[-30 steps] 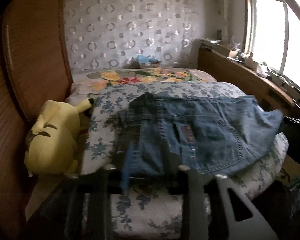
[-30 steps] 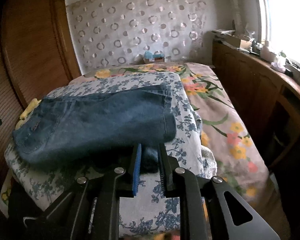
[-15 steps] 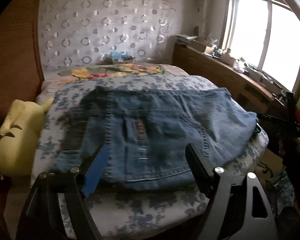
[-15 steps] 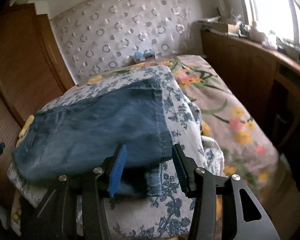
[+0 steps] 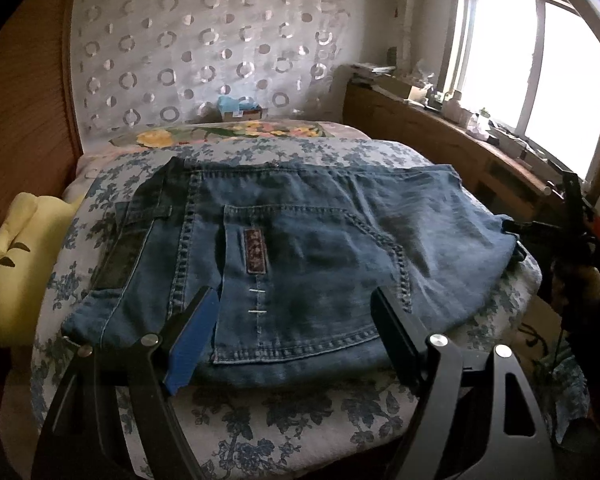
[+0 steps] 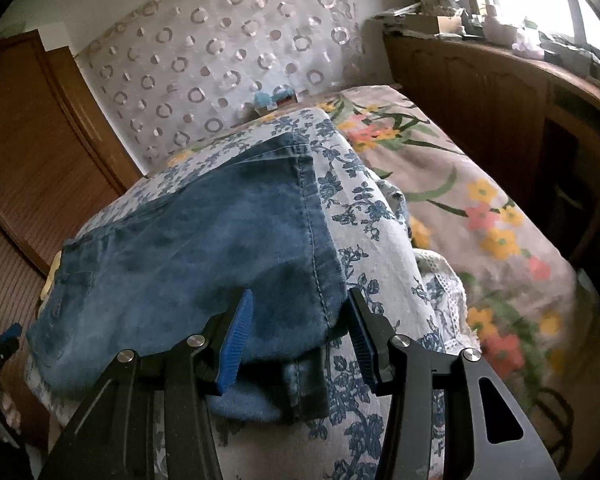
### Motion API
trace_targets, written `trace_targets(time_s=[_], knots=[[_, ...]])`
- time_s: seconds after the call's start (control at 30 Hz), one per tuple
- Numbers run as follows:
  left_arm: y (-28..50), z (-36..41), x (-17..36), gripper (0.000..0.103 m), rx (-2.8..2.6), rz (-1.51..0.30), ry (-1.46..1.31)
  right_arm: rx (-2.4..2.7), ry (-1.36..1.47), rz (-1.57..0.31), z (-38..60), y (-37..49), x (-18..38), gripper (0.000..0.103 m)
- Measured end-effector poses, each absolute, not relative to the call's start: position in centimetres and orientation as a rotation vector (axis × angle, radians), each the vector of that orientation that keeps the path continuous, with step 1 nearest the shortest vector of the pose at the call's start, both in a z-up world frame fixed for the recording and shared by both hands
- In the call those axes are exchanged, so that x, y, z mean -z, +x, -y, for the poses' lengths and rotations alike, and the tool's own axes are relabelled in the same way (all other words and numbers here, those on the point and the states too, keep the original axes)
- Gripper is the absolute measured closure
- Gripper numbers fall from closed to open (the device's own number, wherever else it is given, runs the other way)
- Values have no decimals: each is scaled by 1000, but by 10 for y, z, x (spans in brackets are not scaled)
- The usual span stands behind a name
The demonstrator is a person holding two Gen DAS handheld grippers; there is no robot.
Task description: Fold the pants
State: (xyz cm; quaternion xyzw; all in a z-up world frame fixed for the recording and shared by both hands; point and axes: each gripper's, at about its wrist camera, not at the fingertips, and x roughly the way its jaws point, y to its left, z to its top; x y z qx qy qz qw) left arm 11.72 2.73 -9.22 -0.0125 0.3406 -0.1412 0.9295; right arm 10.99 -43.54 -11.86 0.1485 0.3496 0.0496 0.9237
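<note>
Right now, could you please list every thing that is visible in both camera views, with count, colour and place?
jeans: one, blue denim, folded, lying on the floral quilt
floral quilt: one, white with blue flowers, folded into a pile on the bed
bedsheet: one, beige with yellow and pink flowers, right of the quilt
plush toy: one, yellow, left of the quilt by the wooden panel
curtain: one, grey-white with circles, behind the bed
small box: one, light blue on top, at the head of the bed
wooden cabinet: one, brown, under the window, cluttered on top
left gripper: one, black with a blue pad, open over the jeans' near edge
right gripper: one, black with blue pads, open around the jeans' corner
</note>
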Motion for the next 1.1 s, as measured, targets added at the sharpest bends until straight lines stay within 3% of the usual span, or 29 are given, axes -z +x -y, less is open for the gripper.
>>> trace_targets(time_s=[0.07, 0.13, 0.2, 0.3, 0.47, 0.9, 1.1], knots=[[117, -29, 94, 24, 281, -698, -21, -101, 301, -719, 436, 110, 118, 54], [116, -32, 96, 24, 270, -701, -18, -101, 294, -712, 435, 107, 118, 64], [116, -34, 97, 24, 263, -702, -17, -101, 281, -702, 435, 105, 116, 85], [113, -42, 97, 24, 244, -699, -11, -116, 273, -672, 436, 98, 110, 92], [110, -58, 97, 24, 211, -696, -14, -92, 214, -601, 432, 78, 96, 94], [121, -136, 97, 25, 60, -698, -30, -91, 188, -639, 428, 78, 106, 94], [151, -142, 115, 40, 55, -802, -28, -100, 182, -647, 425, 82, 103, 94]])
